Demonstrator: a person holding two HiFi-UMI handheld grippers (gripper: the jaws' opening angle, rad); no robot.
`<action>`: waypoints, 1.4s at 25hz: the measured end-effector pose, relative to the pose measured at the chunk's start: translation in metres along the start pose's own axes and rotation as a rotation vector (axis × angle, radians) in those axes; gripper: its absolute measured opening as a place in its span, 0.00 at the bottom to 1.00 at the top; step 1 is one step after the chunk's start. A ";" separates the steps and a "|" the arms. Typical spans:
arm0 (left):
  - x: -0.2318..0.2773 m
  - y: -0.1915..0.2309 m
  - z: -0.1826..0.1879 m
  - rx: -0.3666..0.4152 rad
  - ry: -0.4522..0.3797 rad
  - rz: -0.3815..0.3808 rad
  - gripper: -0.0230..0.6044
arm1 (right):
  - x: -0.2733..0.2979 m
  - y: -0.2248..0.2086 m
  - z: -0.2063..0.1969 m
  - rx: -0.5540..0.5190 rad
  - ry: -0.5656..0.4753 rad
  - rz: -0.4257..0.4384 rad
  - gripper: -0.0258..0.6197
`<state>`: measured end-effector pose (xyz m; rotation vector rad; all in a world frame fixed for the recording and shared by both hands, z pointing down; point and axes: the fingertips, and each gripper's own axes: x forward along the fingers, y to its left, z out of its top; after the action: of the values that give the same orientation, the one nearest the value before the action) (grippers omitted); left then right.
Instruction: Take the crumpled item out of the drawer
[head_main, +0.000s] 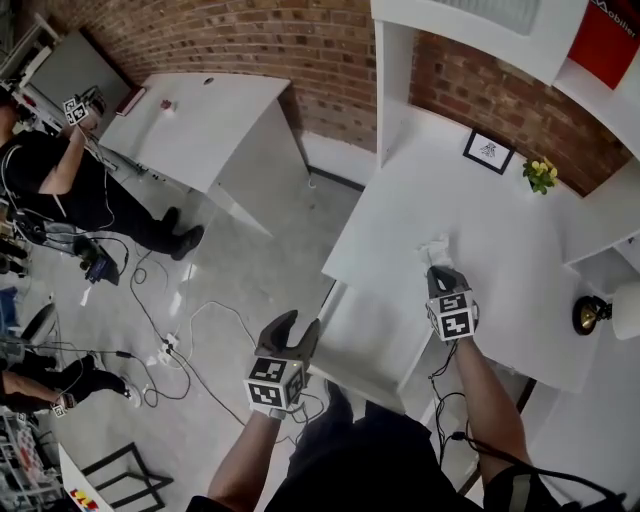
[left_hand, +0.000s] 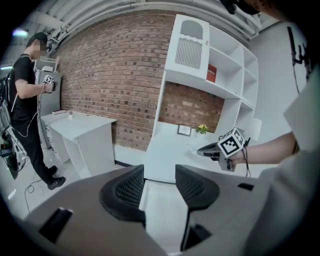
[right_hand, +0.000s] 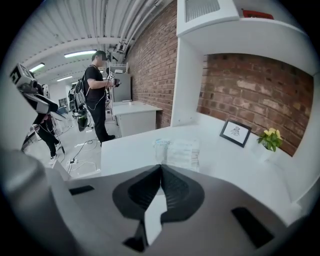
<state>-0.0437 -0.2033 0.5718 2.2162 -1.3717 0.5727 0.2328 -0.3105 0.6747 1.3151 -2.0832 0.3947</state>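
The crumpled item (head_main: 436, 248), a white wrinkled packet (right_hand: 177, 151), rests on the white desk top (head_main: 500, 260) just past the drawer. My right gripper (head_main: 441, 270) is over the desk with its jaws together, and their tips (right_hand: 160, 166) meet on the packet's near edge. The drawer (head_main: 365, 340) stands pulled out below the desk edge, and its white inside shows nothing in it. My left gripper (head_main: 297, 332) hangs open at the drawer's left front corner, holding nothing (left_hand: 159, 185).
A framed picture (head_main: 488, 151) and yellow flowers (head_main: 540, 175) stand at the back of the desk, under white shelves. A black lamp (head_main: 590, 314) is at the right. Another white table (head_main: 200, 125), a person (head_main: 60, 180) and floor cables (head_main: 170, 345) lie left.
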 end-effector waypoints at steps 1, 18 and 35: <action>0.002 0.002 -0.001 -0.007 0.002 0.010 0.34 | 0.006 -0.001 -0.001 0.002 0.004 0.005 0.04; 0.025 0.020 0.001 -0.050 0.012 0.029 0.34 | 0.043 -0.004 -0.011 0.052 0.036 0.036 0.18; -0.007 0.025 0.061 0.008 -0.133 -0.013 0.34 | -0.062 0.002 0.096 0.101 -0.256 -0.075 0.15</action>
<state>-0.0628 -0.2438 0.5225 2.3035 -1.4220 0.4329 0.2158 -0.3201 0.5622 1.5690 -2.2378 0.3156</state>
